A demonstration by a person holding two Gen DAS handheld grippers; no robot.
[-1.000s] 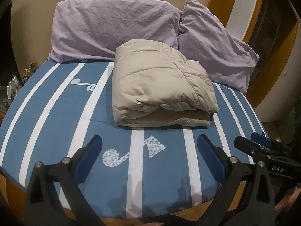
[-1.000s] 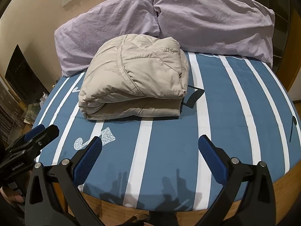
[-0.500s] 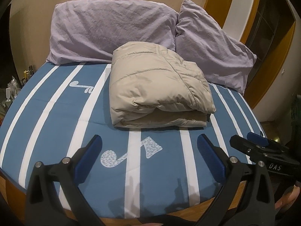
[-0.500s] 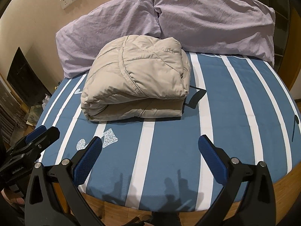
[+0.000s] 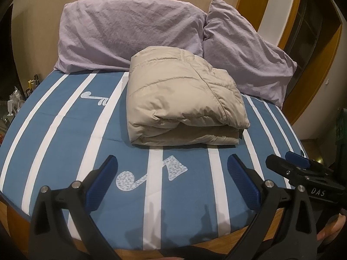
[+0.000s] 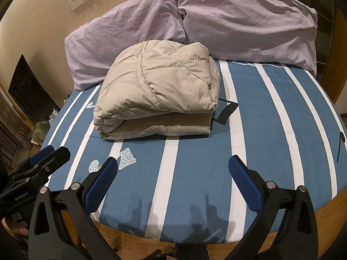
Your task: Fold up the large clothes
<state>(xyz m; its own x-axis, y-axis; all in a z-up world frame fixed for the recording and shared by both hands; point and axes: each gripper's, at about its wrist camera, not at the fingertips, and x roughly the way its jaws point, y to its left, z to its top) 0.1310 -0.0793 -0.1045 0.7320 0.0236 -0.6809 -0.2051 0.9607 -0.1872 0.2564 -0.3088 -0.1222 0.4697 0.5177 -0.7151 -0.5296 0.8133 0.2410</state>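
Note:
A beige padded jacket [image 5: 184, 101] lies folded into a thick bundle in the middle of the bed; it also shows in the right wrist view [image 6: 158, 91]. My left gripper [image 5: 172, 169] is open and empty, held over the bed's near edge, well short of the jacket. My right gripper [image 6: 173, 169] is open and empty, also back at the near edge. Each gripper shows in the other's view, the right one [image 5: 299, 171] at the right and the left one [image 6: 45, 158] at the left.
The bed has a blue sheet with white stripes [image 5: 54, 134] and a wooden frame edge [image 6: 325, 216]. Two lilac pillows [image 5: 130, 30] [image 5: 245, 60] lean on the wall behind the jacket. A cluttered side table [image 5: 13, 104] stands at the left.
Both grippers have stayed open and drifted a little; the view has shifted slightly. The folded jacket has not moved.

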